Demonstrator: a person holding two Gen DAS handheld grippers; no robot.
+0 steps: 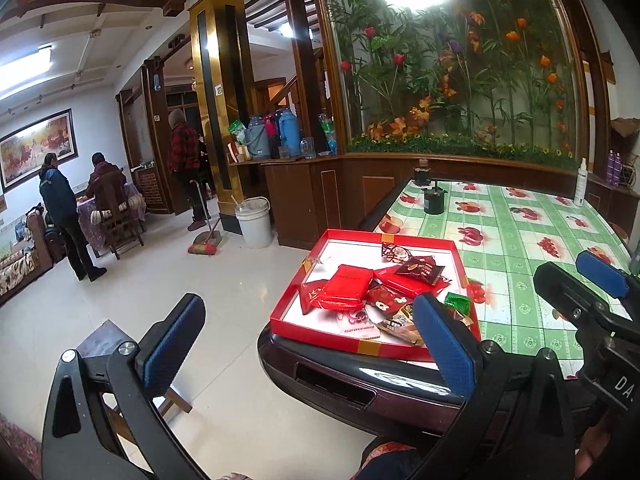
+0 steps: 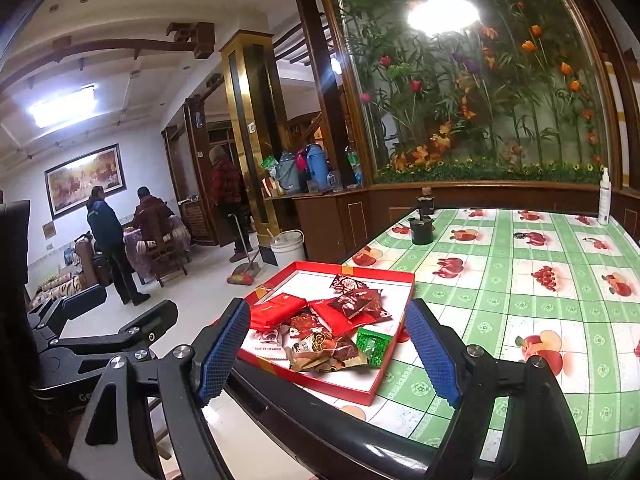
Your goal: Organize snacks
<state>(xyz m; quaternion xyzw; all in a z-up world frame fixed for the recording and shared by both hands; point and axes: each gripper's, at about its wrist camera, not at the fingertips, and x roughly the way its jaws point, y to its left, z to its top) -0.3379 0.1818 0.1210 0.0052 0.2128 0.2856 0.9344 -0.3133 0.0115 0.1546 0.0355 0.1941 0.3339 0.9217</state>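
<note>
Here, snacks: a heap of wrapped packets in the red tray (image 2: 394, 362) at the table's near corner; two flat red packs (image 1: 347, 285) on top, dark red packets (image 2: 354, 300) behind, a green sachet (image 2: 372, 346) at the near right edge; print on the wrappers too small to read
Hidden: lower packets half buried; the left gripper's right pad covers part of the pile
Left gripper (image 1: 308, 350): jaws wide apart, empty, short of the tray
Right gripper (image 2: 328, 354): jaws wide apart, framing the tray's near end, touching nothing
Table: green checked cloth (image 2: 520, 312); a dark jar (image 2: 422, 230) and a white spray bottle (image 2: 604, 198) at the far side
Beyond: three people (image 1: 60, 204), faces turned away
</note>
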